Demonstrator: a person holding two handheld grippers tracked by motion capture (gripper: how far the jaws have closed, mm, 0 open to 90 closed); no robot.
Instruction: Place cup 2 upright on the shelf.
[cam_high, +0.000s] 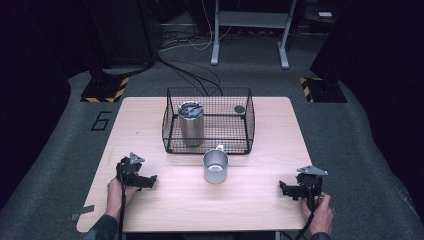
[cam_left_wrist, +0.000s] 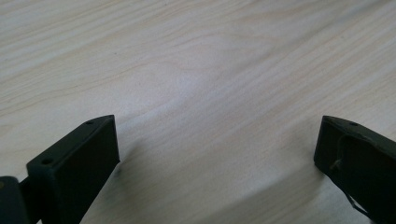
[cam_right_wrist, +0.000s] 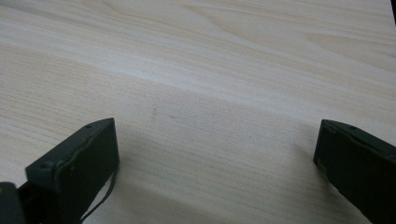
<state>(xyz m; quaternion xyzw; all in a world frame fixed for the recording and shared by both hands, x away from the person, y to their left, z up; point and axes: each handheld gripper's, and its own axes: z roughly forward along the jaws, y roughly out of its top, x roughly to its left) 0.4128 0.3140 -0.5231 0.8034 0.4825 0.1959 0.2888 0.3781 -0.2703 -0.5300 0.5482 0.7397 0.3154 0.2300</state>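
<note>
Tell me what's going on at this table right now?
A person holds a gripper in each hand, both resting low near the front of the wooden table. The left gripper and right gripper have their jaws wide apart, with only bare wood between them. Nothing is grasped yet. A metal mug stands mid-table, just in front of a black wire basket that holds a steel tumbler with a lid.
</note>
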